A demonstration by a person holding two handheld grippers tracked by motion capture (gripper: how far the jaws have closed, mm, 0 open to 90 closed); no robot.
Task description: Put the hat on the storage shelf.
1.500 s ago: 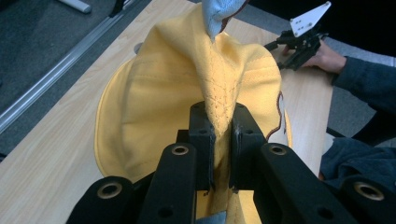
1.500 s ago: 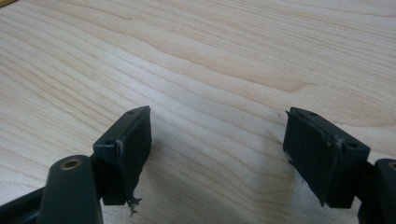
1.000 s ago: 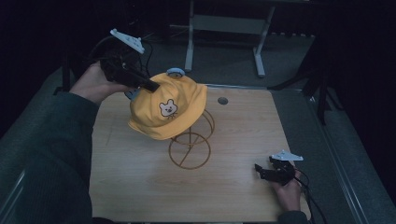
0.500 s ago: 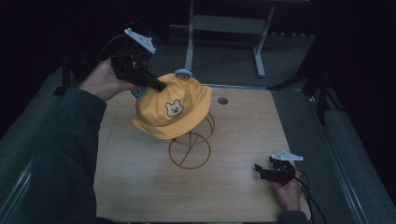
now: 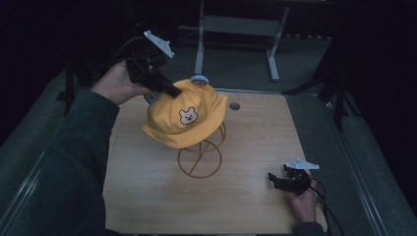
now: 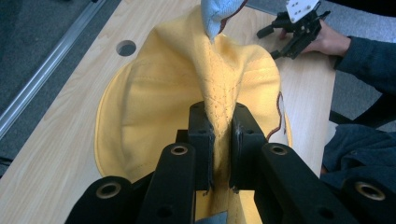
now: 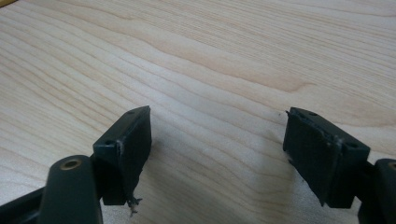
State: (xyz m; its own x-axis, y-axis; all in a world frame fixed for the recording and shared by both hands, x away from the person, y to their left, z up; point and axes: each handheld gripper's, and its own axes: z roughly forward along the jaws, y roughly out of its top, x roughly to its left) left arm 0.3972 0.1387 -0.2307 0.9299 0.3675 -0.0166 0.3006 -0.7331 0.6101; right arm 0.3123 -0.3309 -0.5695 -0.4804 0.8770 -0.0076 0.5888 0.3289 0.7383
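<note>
The left gripper (image 5: 172, 91) has its 2 fingers (image 6: 201, 135) pinched tight on a ridge of yellow fabric at the back of the hat (image 5: 184, 119), which gathers the cloth into a fold running straight away from the fingers in the left gripper view. Gripping there likely gives control of the crown without crushing the brim. The hat hangs over the wire stand (image 5: 200, 156) near the middle of the surface (image 5: 255, 147), raised on the gripped side and tilted so its brim drops toward the person; whether the crown rests on the stand's top I cannot tell. The bear face patch (image 5: 187, 116) faces the person's side, so the hat's long axis, back to brim, runs roughly from the far left down toward the near edge. A pale blue ear (image 5: 199, 79) pokes up at the far rim. The right gripper (image 5: 275, 179) sits low at the near right corner, well apart from the hat, fingers (image 7: 125, 144) spread wide over bare wood, probably parked out of the way.
</note>
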